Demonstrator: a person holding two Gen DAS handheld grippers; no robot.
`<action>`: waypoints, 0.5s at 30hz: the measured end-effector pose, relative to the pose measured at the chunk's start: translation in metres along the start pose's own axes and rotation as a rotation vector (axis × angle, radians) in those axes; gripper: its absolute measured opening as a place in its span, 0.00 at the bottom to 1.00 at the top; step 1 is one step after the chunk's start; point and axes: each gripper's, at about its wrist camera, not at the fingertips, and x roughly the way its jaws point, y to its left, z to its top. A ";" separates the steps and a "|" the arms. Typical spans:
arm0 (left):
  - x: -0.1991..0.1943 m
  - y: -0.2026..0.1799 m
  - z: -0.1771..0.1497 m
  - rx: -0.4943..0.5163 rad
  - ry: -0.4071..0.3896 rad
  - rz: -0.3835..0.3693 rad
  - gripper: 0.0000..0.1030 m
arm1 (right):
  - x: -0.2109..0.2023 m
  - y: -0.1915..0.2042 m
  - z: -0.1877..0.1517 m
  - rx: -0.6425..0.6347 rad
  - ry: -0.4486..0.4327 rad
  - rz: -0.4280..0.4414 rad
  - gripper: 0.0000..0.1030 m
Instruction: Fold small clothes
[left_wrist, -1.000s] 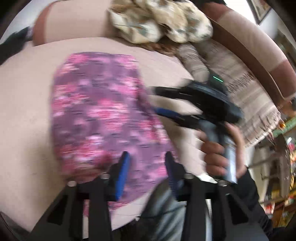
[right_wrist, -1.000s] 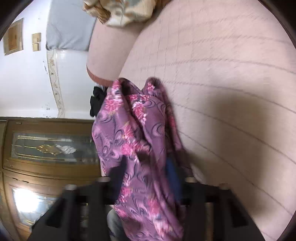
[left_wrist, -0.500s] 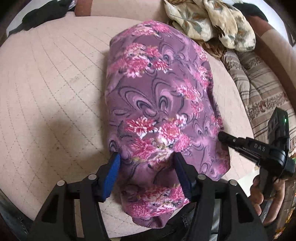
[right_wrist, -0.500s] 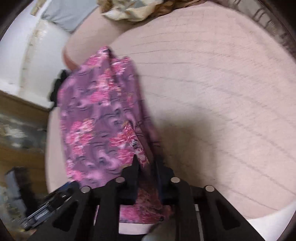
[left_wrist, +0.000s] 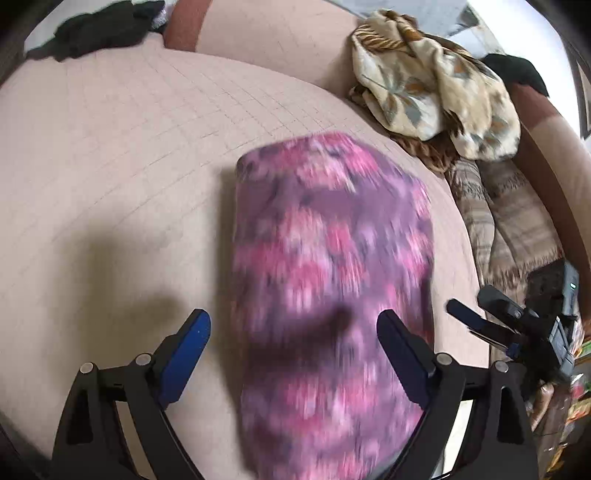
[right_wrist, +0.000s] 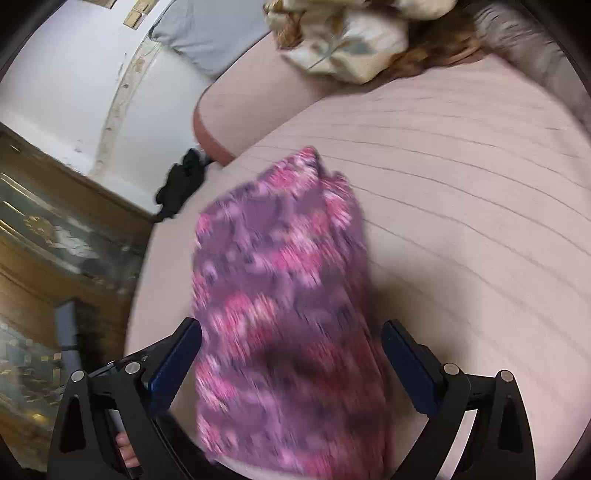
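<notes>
A purple garment with pink flowers (left_wrist: 332, 280) lies as a long folded strip on the pink quilted sofa seat (left_wrist: 110, 166); it also shows in the right wrist view (right_wrist: 280, 295), blurred by motion. My left gripper (left_wrist: 293, 339) is open, its blue pads on either side of the garment's near end, holding nothing. My right gripper (right_wrist: 291, 349) is open too, straddling the garment's near end. The right gripper also shows at the right edge of the left wrist view (left_wrist: 517, 325).
A crumpled cream floral cloth (left_wrist: 436, 81) lies at the back of the seat, with a striped brown blanket (left_wrist: 509, 221) to the right. A black cloth (left_wrist: 99, 29) lies at the far left corner. A wooden cabinet (right_wrist: 55, 258) stands beside the sofa.
Both grippers have opened wide and let go of the garment, which now lies on the seat. Both have drawn back toward its near end.
</notes>
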 end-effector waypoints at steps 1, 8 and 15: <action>0.008 0.002 0.010 -0.014 0.007 0.000 0.88 | 0.008 -0.003 0.010 0.013 0.015 0.008 0.97; 0.058 0.034 0.059 -0.129 0.042 -0.137 0.88 | 0.095 -0.050 0.084 0.108 0.148 0.033 0.92; 0.066 0.067 0.051 -0.301 0.025 -0.247 0.53 | 0.112 -0.065 0.082 0.109 0.142 0.068 0.55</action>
